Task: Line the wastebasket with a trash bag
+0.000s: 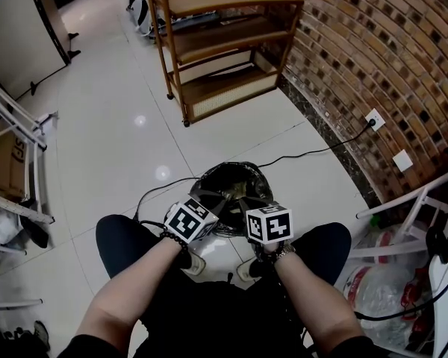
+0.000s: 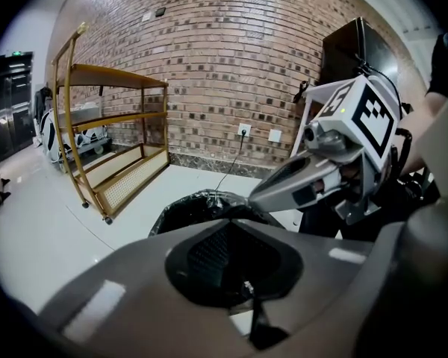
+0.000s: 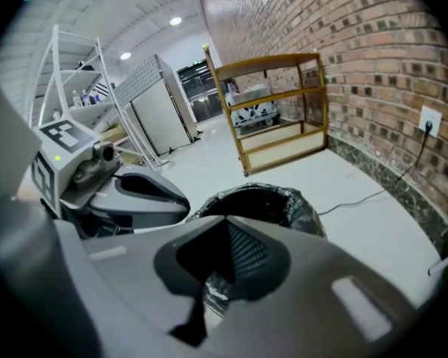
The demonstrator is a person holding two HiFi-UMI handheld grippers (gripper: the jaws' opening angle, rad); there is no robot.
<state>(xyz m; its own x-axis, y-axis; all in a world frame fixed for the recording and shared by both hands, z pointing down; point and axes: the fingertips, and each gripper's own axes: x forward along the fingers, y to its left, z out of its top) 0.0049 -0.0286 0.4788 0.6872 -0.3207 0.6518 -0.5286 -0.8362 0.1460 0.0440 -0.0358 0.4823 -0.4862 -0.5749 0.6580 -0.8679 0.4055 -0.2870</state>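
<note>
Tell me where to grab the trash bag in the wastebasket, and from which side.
Pinch the trash bag at its crinkled collar, folded outward over the near rim, coming from above with tips angled down. The film bunches loosely there, so it likely offers a fold to bite; inside it falls away. The left claw and right claw are shut: open first.

Storeroom-like space: brick wall [image 1: 373,43], glossy tiled floor [image 1: 119,95], wooden shelf rack [image 1: 224,36], white metal racks [image 1: 15,125].

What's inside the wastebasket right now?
A black trash bag lines the wastebasket, its edge over the rim. The bottom is too dark to read, and the left gripper and right gripper cover the near side.
</note>
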